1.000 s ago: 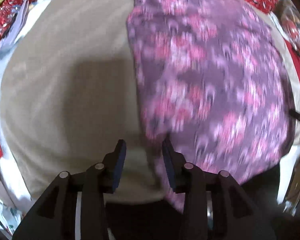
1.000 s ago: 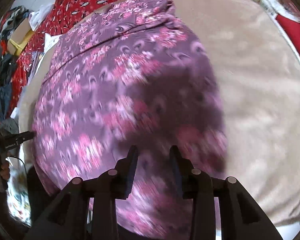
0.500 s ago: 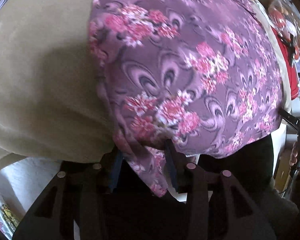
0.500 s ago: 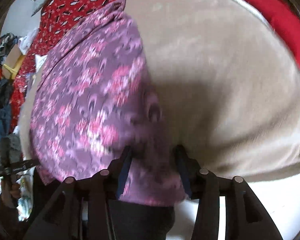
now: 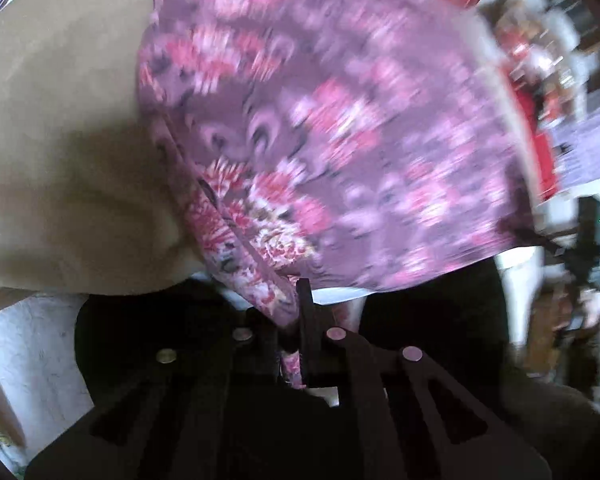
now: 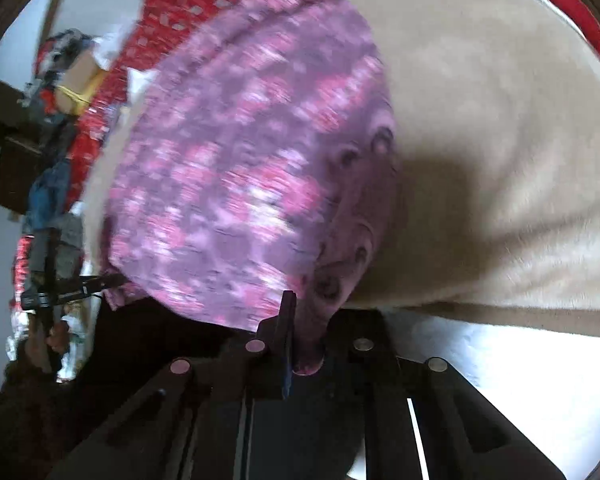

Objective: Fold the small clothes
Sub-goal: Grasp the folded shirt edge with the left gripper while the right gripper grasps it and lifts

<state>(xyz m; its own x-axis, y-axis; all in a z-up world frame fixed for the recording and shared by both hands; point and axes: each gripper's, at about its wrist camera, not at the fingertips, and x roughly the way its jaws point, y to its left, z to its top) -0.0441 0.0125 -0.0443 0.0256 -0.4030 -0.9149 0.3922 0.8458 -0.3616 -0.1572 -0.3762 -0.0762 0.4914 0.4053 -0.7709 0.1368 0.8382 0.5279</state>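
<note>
Your left gripper [image 5: 290, 320] is closed on the near hem of the purple floral garment [image 5: 340, 140], with a strip of fabric pinched between the fingers and hanging below them. Your right gripper [image 6: 306, 332] is likewise clamped on the same garment [image 6: 240, 168], a bunched corner of cloth caught between its fingers. The garment lies spread on the beige blanket [image 5: 52, 120] covering the surface, its near edge drawn past the blanket's near edge at both grip points. In the right wrist view, bare blanket [image 6: 500, 140] extends to the right of the garment; in the left wrist view, it extends to the left. Red patterned fabric [image 6: 172, 8] shows beyond the far edge. Both views are motion-blurred, so the garment's folds are unclear.
</note>
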